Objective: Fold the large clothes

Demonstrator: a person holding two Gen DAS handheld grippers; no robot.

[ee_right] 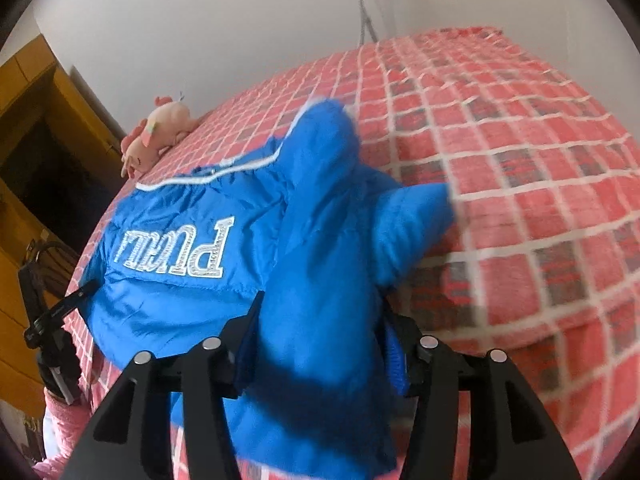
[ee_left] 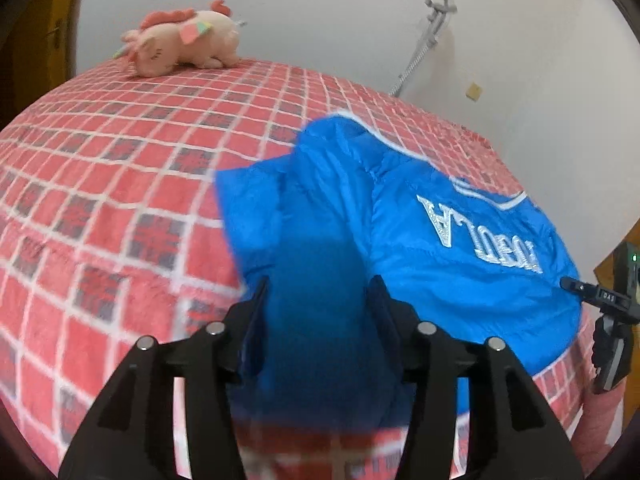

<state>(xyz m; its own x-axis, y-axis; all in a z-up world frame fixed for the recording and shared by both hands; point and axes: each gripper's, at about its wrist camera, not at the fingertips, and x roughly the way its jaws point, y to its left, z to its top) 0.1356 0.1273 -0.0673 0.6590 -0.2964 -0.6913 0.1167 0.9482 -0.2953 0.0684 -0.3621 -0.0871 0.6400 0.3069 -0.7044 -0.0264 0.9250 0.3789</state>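
Note:
A bright blue padded jacket [ee_left: 400,216] with white lettering lies on the red checked bed cover [ee_left: 120,168]. My left gripper [ee_left: 318,292] is shut on a thick blue sleeve of the jacket, held between its fingers. In the right wrist view the same jacket [ee_right: 180,208] shows its lettering upside down. My right gripper [ee_right: 320,308] is shut on the other blue sleeve, which bulges up between its fingers. The other gripper shows at the right edge of the left wrist view [ee_left: 608,320] and at the left edge of the right wrist view [ee_right: 48,320].
A pink plush unicorn [ee_left: 180,42] lies at the far edge of the bed, also in the right wrist view [ee_right: 156,136]. A white wall stands behind the bed. A brown wooden door [ee_right: 36,128] stands to the left.

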